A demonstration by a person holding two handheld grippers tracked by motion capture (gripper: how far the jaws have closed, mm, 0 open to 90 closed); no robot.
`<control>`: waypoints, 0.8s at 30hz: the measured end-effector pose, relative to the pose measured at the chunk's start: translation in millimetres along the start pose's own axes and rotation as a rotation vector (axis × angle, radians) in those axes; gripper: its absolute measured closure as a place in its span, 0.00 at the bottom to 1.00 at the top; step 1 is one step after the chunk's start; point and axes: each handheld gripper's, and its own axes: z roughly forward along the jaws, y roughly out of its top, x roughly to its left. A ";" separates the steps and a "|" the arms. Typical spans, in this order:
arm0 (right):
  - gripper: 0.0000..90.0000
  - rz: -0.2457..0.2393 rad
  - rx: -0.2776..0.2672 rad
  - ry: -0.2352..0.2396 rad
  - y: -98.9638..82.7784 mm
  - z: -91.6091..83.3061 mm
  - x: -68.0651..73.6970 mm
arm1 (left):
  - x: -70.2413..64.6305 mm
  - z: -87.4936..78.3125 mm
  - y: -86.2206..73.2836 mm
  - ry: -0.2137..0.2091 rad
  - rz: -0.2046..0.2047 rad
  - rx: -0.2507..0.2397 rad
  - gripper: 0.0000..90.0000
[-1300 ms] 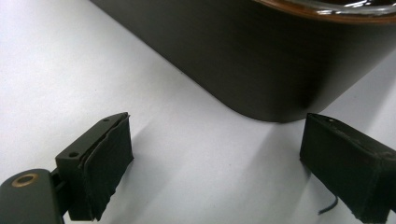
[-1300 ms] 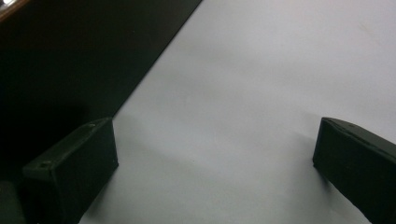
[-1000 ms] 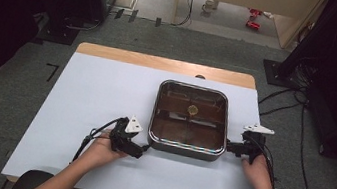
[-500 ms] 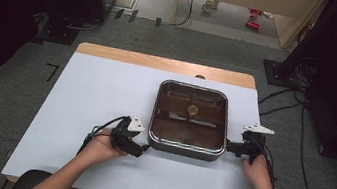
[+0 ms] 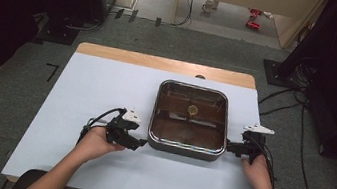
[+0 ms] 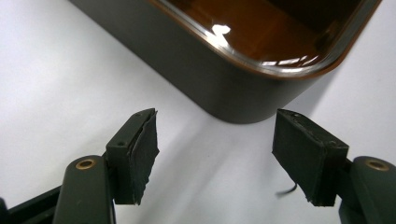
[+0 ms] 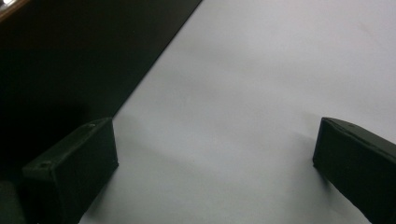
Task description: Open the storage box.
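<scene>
— What moved since a second earlier?
— Only the left gripper point(image 5: 141, 143): it had lifted slightly, its jaws narrowing, spread with nothing between them.
— And the pan point(image 5: 185, 149)?
— Unmoved near the table's point(image 5: 81, 91) front edge, one small round piece point(image 5: 193, 110) inside. The right gripper point(image 5: 229, 146) sat spread beside it.

I am seeing no readable text, label, brand, number or sign on anything in these views right now.

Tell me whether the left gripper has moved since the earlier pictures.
Yes. The left gripper has drawn closer to the near-left corner of the square dark pan with its glass lid; its jaws have just been closing, with nothing between them.
</scene>
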 end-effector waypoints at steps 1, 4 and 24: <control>0.00 0.000 0.000 0.000 0.0 0.0 0.0 | 0.6 -2.1 1.4 -0.005 -0.002 -0.008 0.35; 0.00 0.001 0.000 0.000 0.0 0.0 0.1 | 3.2 -9.2 7.7 -0.020 -0.007 -0.011 0.35; 0.00 0.000 0.000 -0.003 -0.1 -0.2 0.4 | 6.1 -11.8 67.1 -0.076 0.032 -0.079 0.36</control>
